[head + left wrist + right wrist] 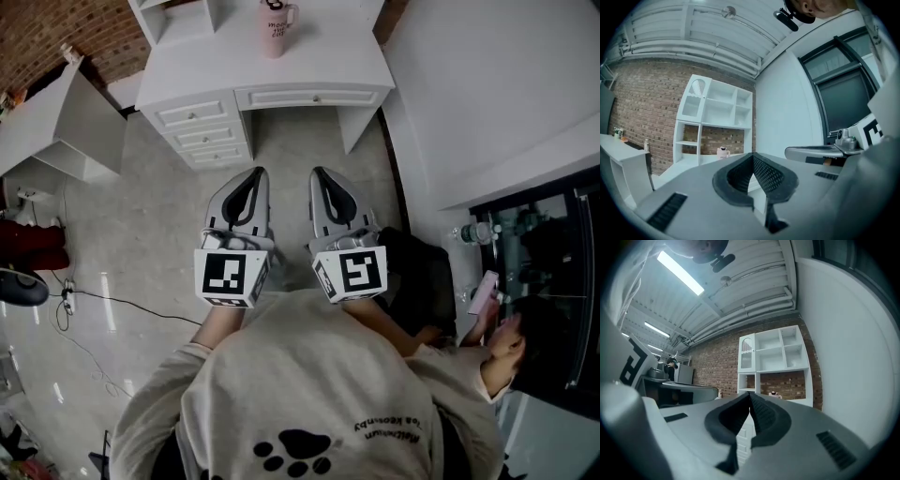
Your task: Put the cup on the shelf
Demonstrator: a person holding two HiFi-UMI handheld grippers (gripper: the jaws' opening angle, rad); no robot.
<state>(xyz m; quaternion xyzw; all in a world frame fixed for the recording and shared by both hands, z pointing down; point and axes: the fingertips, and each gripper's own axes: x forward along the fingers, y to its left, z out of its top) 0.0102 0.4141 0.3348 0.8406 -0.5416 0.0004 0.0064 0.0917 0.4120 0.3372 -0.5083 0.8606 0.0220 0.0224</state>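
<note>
A pink cup [276, 26] with dark print stands on the white desk [319, 66] far ahead of me. In the left gripper view the cup [723, 153] sits on the desktop beneath the white shelf unit [717, 105] against the brick wall. It also appears small in the right gripper view [774, 393], under the shelf unit [773, 352]. My left gripper [255, 176] and right gripper [319, 174] are held side by side over the floor, well short of the desk. Both are shut with nothing between their pads [764, 173] [761, 416].
The desk has a stack of drawers [202, 131] on its left and a kneehole on the right. Another white desk [56, 122] stands at the left, with cables [84, 300] on the floor. A white wall [487, 94] runs along the right, where a person holds a phone [486, 291].
</note>
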